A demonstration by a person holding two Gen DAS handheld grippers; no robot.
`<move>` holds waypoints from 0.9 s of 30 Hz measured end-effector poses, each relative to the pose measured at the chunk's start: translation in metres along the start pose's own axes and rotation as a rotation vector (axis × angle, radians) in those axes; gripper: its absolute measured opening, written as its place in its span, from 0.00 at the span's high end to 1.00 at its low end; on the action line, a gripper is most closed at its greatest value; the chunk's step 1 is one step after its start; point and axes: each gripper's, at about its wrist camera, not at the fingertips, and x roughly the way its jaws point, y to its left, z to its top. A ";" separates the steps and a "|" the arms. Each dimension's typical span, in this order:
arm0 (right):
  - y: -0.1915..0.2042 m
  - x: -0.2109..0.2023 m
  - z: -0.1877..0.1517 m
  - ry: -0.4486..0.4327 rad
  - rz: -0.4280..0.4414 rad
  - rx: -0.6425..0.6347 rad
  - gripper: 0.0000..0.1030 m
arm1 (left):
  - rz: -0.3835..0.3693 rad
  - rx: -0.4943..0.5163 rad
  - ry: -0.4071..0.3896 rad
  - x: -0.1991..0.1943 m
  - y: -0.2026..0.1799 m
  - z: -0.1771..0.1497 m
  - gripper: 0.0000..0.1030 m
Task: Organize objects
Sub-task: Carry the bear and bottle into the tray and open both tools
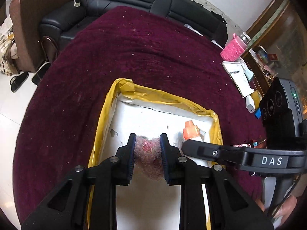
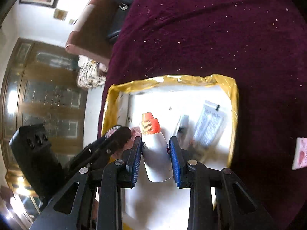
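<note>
both claws were loaded over the yellow-rimmed box (image 1: 107, 103) on the maroon cloth (image 1: 134, 53). my left gripper (image 1: 147, 143) was clamped on a fuzzy pink pad (image 1: 148, 151), and my right gripper (image 2: 155, 145) was clamped on a white bottle (image 2: 156, 153) with an orange cap (image 2: 150, 124). a clear packet (image 2: 209, 126) lay inside the box on its white floor.

I count one yellow-rimmed box (image 2: 233, 103), one white bottle (image 2: 156, 153) with an orange cap, one fuzzy pink ball (image 1: 147, 153), one clear packet (image 2: 209, 126), one pink cup (image 1: 232, 49), two black slippers (image 1: 19, 80), and my two grippers.
</note>
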 end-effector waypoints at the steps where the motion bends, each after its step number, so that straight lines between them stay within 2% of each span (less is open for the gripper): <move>1: 0.000 0.003 0.001 -0.001 -0.004 0.008 0.75 | -0.001 -0.003 0.005 0.002 0.000 0.000 0.79; 7: 0.006 0.010 0.002 -0.014 -0.044 0.025 0.75 | -0.019 0.015 0.014 0.007 0.001 0.010 0.74; 12: 0.007 0.008 0.006 -0.010 -0.045 0.042 0.74 | -0.028 0.001 0.046 0.009 0.005 0.016 0.72; 14: 0.008 0.010 0.013 -0.011 -0.048 0.045 0.71 | -0.025 -0.011 0.055 0.008 0.005 0.018 0.70; 17: 0.012 0.005 0.016 -0.028 -0.074 0.014 0.68 | -0.022 -0.031 0.064 0.005 0.008 0.022 0.61; 19: 0.013 -0.002 0.016 -0.040 -0.078 -0.002 0.61 | -0.038 -0.051 0.065 0.001 0.010 0.023 0.60; 21: 0.017 -0.011 0.015 -0.064 -0.078 -0.019 0.54 | -0.017 -0.047 0.049 -0.006 0.008 0.024 0.60; 27: 0.026 -0.036 0.009 -0.112 -0.082 -0.070 0.48 | -0.002 -0.022 -0.016 -0.037 -0.012 0.022 0.59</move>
